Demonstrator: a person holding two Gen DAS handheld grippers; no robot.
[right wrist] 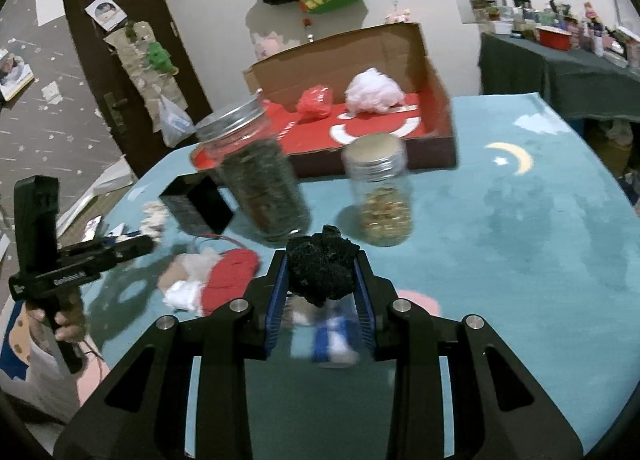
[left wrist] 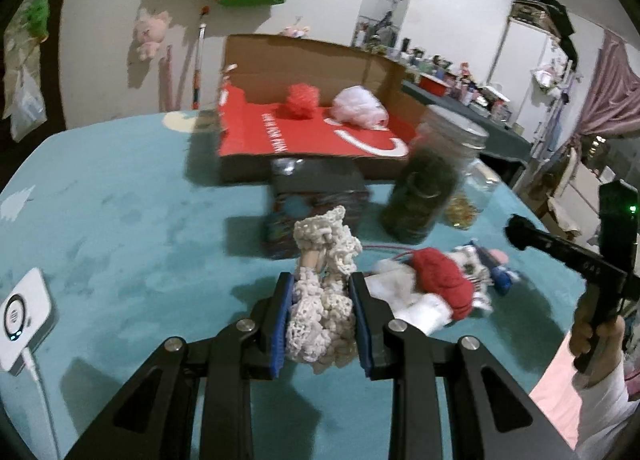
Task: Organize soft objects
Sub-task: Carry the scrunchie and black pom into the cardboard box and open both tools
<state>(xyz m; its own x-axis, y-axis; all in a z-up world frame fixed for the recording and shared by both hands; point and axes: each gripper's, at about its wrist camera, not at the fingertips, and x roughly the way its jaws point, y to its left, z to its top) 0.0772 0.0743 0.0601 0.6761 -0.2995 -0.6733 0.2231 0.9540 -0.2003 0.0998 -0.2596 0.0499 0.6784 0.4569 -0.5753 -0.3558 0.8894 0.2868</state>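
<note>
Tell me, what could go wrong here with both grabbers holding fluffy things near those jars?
The two glass jars stand between the grippers and the cardboard box; a low pass could tip one. The cream knit piece hangs loose from the left gripper and might snag. The black puff sits near the right gripper's tips and could slip.

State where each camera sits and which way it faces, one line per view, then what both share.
Left wrist: rides the left hand-held gripper, looking forward and down over the cream crochet piece it grips; the right hand shows.
Right wrist: rides the right hand-held gripper, which clamps a black pom-pom; the left hand shows.
Shared: cardboard box, two jars, Santa doll, teal cloth.
</note>
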